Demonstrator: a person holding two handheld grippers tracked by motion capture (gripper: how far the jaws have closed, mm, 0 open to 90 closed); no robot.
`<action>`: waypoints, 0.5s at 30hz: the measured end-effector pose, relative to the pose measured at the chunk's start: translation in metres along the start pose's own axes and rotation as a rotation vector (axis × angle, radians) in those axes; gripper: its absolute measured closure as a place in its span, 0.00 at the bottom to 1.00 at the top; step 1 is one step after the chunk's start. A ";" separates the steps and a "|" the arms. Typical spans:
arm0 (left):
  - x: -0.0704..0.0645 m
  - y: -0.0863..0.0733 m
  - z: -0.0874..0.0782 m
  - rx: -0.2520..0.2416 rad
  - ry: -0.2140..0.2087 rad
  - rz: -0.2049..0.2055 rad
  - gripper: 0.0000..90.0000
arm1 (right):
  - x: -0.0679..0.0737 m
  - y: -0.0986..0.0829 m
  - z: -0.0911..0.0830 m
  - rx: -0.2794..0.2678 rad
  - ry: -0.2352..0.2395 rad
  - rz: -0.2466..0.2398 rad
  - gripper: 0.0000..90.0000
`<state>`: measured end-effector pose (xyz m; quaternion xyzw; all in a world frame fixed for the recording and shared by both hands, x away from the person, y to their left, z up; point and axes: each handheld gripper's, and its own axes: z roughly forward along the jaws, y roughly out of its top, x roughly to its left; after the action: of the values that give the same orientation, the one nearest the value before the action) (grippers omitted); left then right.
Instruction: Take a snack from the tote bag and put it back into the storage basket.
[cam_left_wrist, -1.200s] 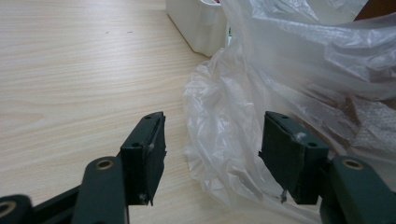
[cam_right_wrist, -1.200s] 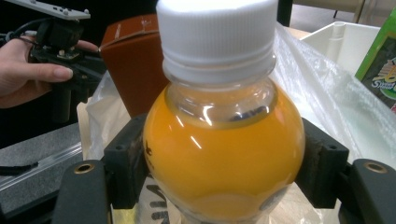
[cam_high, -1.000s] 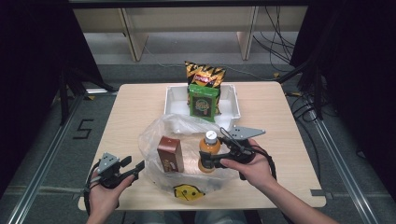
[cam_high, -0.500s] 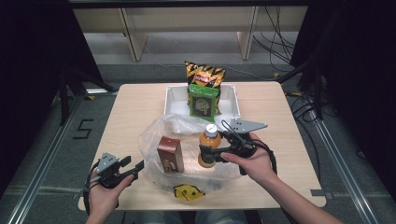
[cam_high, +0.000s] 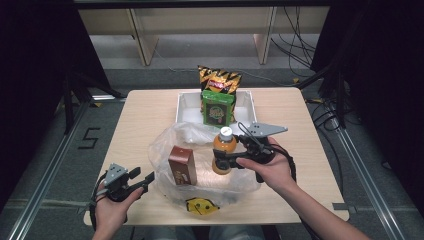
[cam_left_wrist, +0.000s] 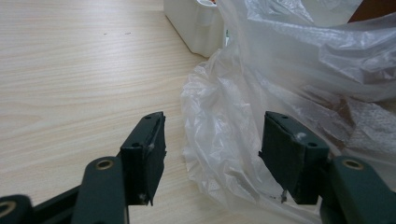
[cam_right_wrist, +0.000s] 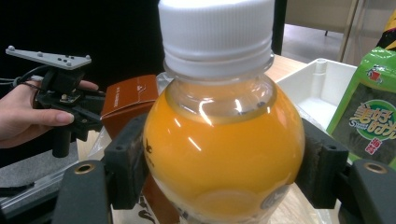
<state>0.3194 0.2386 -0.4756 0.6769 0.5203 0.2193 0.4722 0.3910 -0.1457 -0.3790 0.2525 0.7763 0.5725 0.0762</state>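
Both jaws of the right gripper (cam_high: 221, 161) clamp the juice bottle (cam_high: 223, 151) (upright) between them

Overall light: even, from overhead; dim, near-black surroundings.
Glare: white streaks on round orange juice bottle (cam_right_wrist: 219, 140); sheen on crinkled clear plastic bag (cam_left_wrist: 280, 79).
Focus: slightly soft high view; blurred close black jaws.
Shadows: faint, short.

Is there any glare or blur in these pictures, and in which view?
Right gripper view: white glare streaks on the juice bottle, far background soft. Left gripper view: the plastic bag shines pale, the white tray is slightly blurred. High view: even light, dark surroundings.
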 end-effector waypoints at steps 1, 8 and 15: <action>0.000 0.000 0.000 0.001 0.000 0.002 0.44 | 0.000 0.001 0.000 0.012 -0.001 0.001 0.34; 0.000 0.000 0.000 -0.001 0.002 0.003 0.44 | -0.003 0.005 0.002 0.003 -0.016 -0.016 0.34; 0.000 0.000 0.000 -0.001 0.000 0.002 0.44 | -0.005 0.011 0.001 -0.013 -0.022 -0.020 0.34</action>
<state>0.3194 0.2388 -0.4752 0.6770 0.5195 0.2201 0.4725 0.3991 -0.1449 -0.3698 0.2504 0.7742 0.5740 0.0918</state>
